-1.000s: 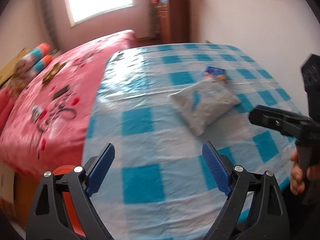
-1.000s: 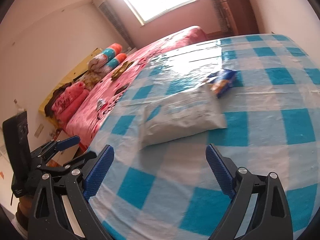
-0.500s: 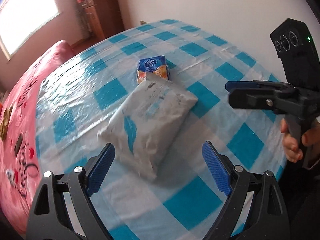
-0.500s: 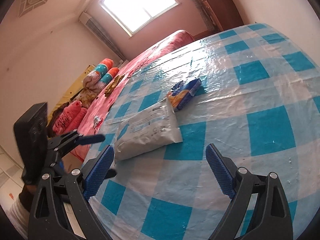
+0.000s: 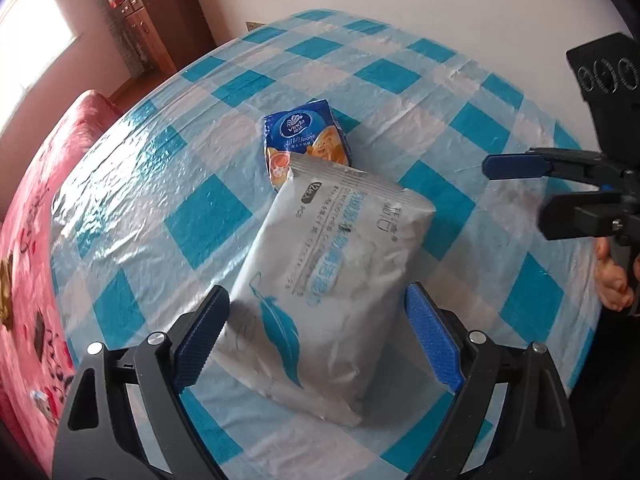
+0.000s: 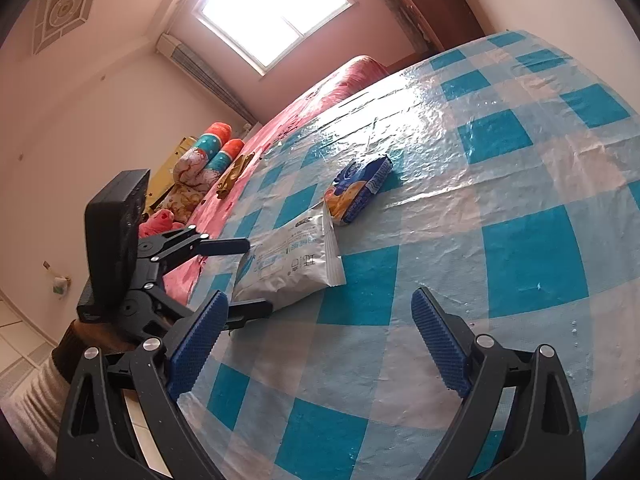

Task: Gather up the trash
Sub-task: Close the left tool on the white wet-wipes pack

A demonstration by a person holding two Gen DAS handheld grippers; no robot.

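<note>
A silver-grey plastic pack [image 5: 328, 276] with a blue feather print lies on the blue-checked tablecloth [image 5: 208, 216]. A small blue and orange tissue packet [image 5: 306, 134] lies at its far end, partly under it. My left gripper [image 5: 316, 332] is open, its jaws on either side of the grey pack's near end, not closed on it. My right gripper [image 6: 320, 340] is open and empty above the cloth, to the right of the grey pack [image 6: 292, 264] and the blue packet [image 6: 358, 190]. It also shows at the right edge of the left wrist view [image 5: 520, 188].
A bed with a pink cover [image 5: 28, 240] borders the table on the left, with rolled cushions [image 6: 212, 152] at its far end. A wooden cabinet [image 5: 160, 28] stands by the far wall. The table's right edge [image 5: 588, 320] is near the right gripper.
My left gripper has moved forward and down until its open jaws straddle the grey pack's near end. My right gripper has drawn back a little from the pack. Both packs lie where they were.
</note>
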